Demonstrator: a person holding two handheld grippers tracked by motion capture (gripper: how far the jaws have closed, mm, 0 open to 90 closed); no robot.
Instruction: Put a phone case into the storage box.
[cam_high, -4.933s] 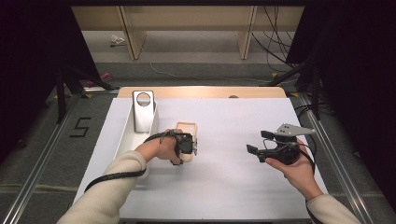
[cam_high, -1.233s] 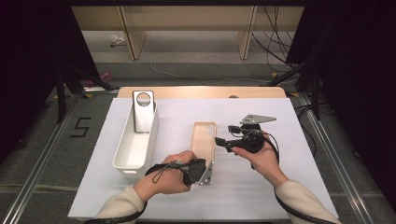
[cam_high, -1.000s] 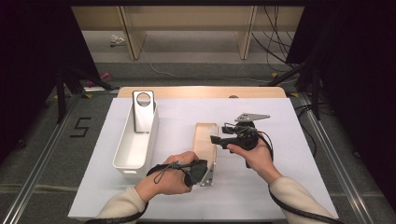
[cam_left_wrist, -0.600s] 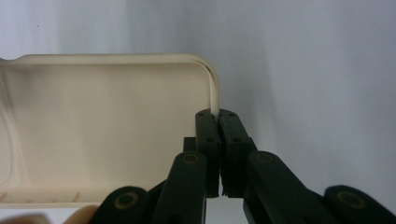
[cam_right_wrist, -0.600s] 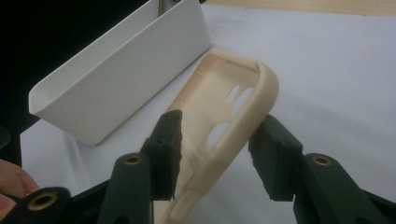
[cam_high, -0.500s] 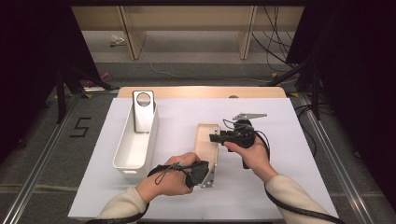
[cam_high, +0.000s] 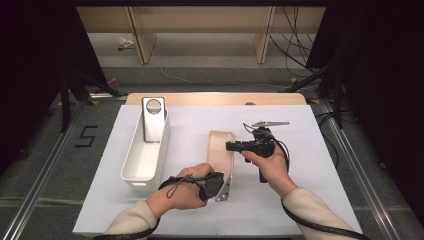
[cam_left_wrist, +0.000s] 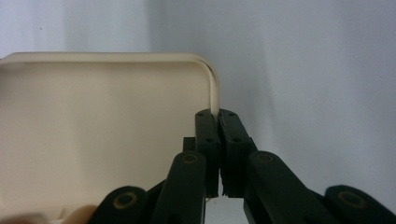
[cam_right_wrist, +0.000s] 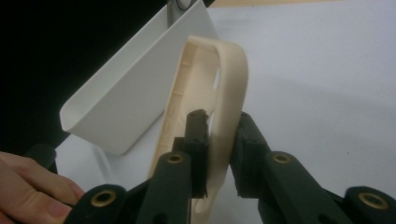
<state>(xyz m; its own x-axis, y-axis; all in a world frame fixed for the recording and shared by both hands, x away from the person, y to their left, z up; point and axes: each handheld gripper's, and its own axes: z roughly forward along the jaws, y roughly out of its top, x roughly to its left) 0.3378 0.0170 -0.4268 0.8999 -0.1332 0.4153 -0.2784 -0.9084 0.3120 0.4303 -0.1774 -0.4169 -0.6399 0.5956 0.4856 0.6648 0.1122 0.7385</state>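
Nearest me, the left gripper (cam_high: 223, 184) pinches the near edge of the cream soft-plastic phone case (cam_high: 220, 151), anchoring it on the white table sheet (cam_high: 310, 190). Just beyond, the right gripper (cam_high: 230, 146) straddles the case's side wall; its jaws have just been closing on that rim, probably to bend it. Farther left sits the long white plastic bin (cam_high: 145, 155), a grey case (cam_high: 153, 119) standing inside.

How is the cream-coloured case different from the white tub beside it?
The cream phone case is flat and shallow; the white bin is deep with tall walls. The case is pinched by the left gripper and right gripper; nothing grips the bin. The bin holds an upright metal plate. Both lie lengthwise on the table.
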